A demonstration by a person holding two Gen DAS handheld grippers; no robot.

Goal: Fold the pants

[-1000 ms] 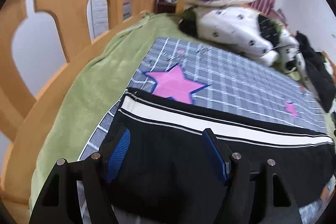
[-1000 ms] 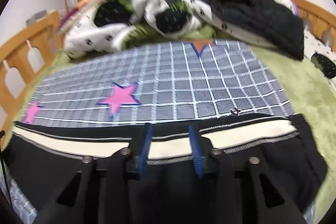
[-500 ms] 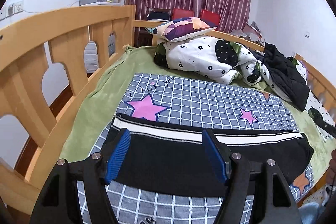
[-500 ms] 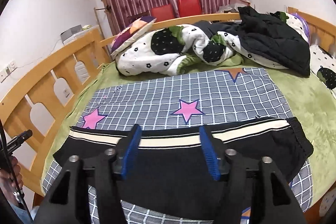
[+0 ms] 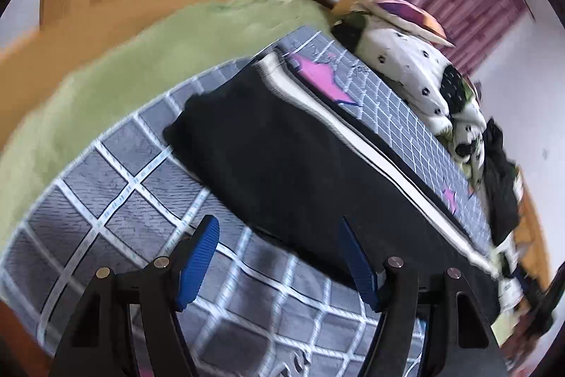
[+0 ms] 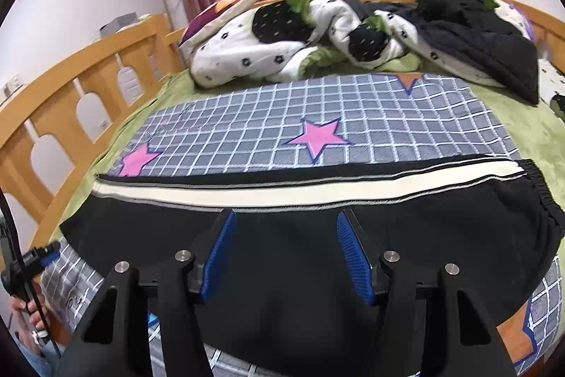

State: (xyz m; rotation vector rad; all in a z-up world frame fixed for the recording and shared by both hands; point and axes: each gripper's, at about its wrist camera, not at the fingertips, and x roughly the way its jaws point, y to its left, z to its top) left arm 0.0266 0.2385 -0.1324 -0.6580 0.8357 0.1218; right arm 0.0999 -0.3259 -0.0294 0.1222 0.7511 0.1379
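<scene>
A: Writing anywhere?
B: Faint script on the checked sheet [image 6: 370,115], unreadable.
A: Pants [image 6: 317,257]?
B: Black, cream-striped (flat), at six o'clock. Left gripper [image 5: 279,253] and right gripper [image 6: 284,246] gape, empty.

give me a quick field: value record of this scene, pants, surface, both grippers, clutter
garment: black pants with a white side stripe, lying flat and lengthwise, folded leg on leg
surface: grey grid-pattern sheet with pink stars over a green blanket
left gripper: open, at the pants' near edge, holding nothing
right gripper: open, over the pants
clutter: white spotted duvet, black jacket
</scene>
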